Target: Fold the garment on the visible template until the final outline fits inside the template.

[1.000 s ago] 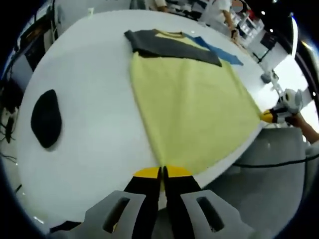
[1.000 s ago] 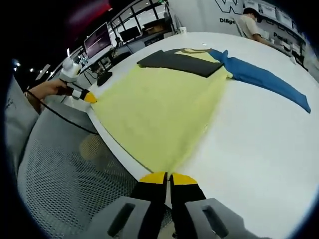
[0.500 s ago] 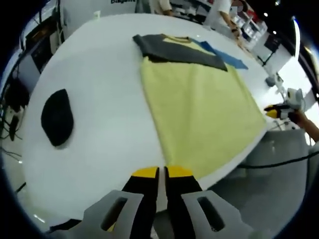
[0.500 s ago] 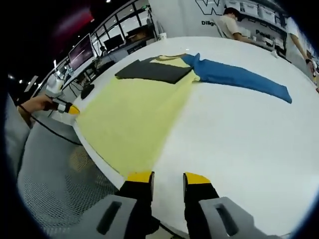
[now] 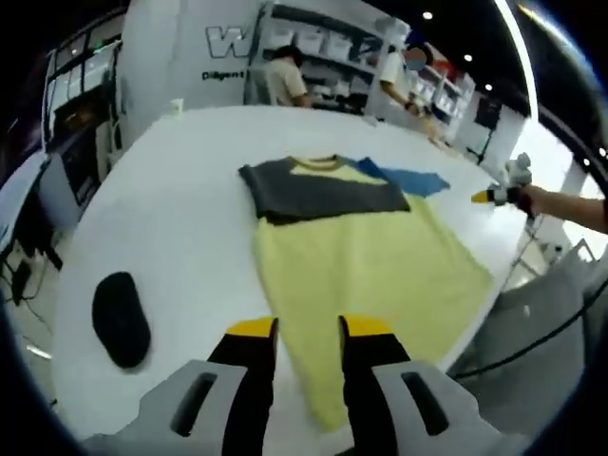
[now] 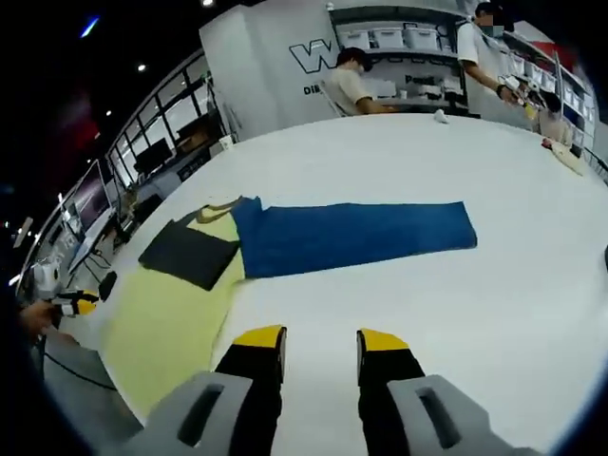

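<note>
A yellow garment [image 5: 366, 271] lies flat on the white table [image 5: 171, 190], with its dark grey sleeves [image 5: 318, 193] folded across the chest. In the right gripper view the garment [image 6: 161, 328] is at the lower left, its grey part [image 6: 190, 253] beside the long blue template [image 6: 351, 236]. A corner of the template [image 5: 410, 180] sticks out past the garment's collar. My left gripper [image 5: 309, 329] hangs open over the garment's hem, holding nothing. My right gripper [image 6: 320, 339] is open over bare table. It also shows at the table's right edge [image 5: 496, 197], held by a hand.
A black oval object [image 5: 122, 318] lies on the table to the left of the garment. People stand at shelves beyond the far edge [image 6: 353, 84]. The left gripper [image 6: 74, 305] shows small by the table's left edge. A small cup [image 5: 177, 104] stands at the far rim.
Both grippers let go of the garment's hem corners and opened. Both have risen and drawn back, the right one swinging towards the blue template. The garment now lies flat.
</note>
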